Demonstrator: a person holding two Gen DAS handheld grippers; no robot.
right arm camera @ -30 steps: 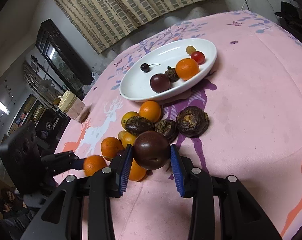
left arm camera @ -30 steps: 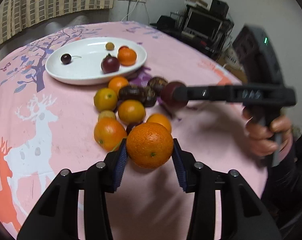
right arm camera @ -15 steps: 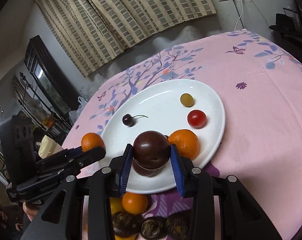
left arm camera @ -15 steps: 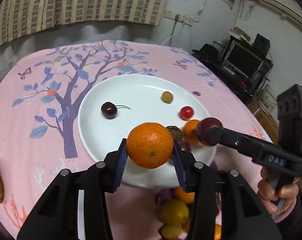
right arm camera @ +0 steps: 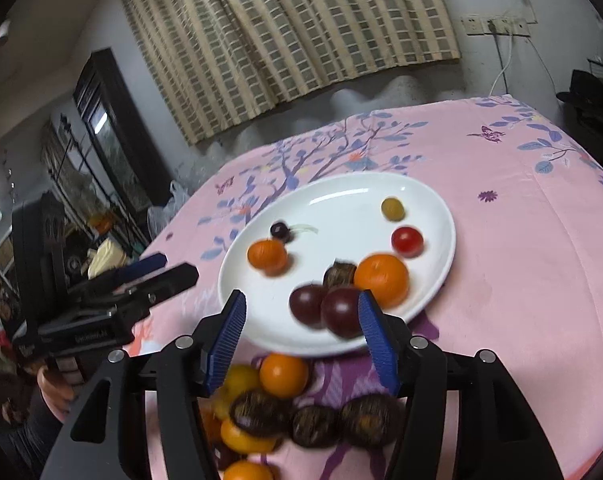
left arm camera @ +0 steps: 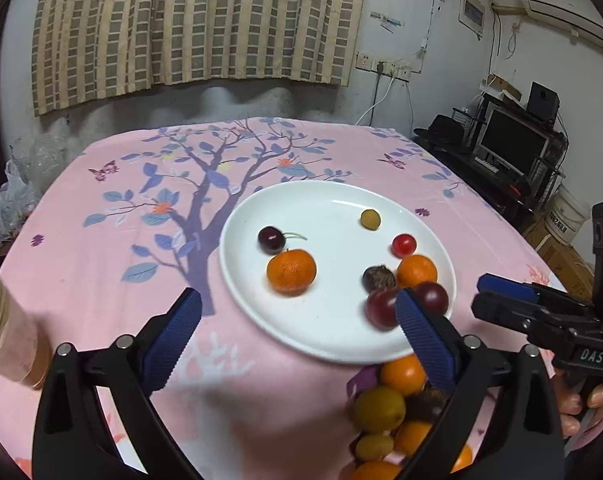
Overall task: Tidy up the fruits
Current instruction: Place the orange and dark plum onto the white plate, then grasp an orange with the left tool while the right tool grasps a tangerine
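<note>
Pink tablecloth (left arm camera: 101, 240); both claws (left arm camera: 297, 328) (right arm camera: 301, 332) just opened, empty.

Left gripper (left arm camera: 297, 332): jaws have just been opening, now wide and empty.
Orange (left arm camera: 291, 271): out of the left jaws, now on the plate (left arm camera: 333, 204).
Right gripper (right arm camera: 301, 330): jaws have just been opening.
Plum (right arm camera: 342, 312): released, now on the plate.

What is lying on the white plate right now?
On the white plate: two oranges, two dark plums, a cherry, a red tomato, a yellow-green berry, one brown fruit partly hidden.
</note>
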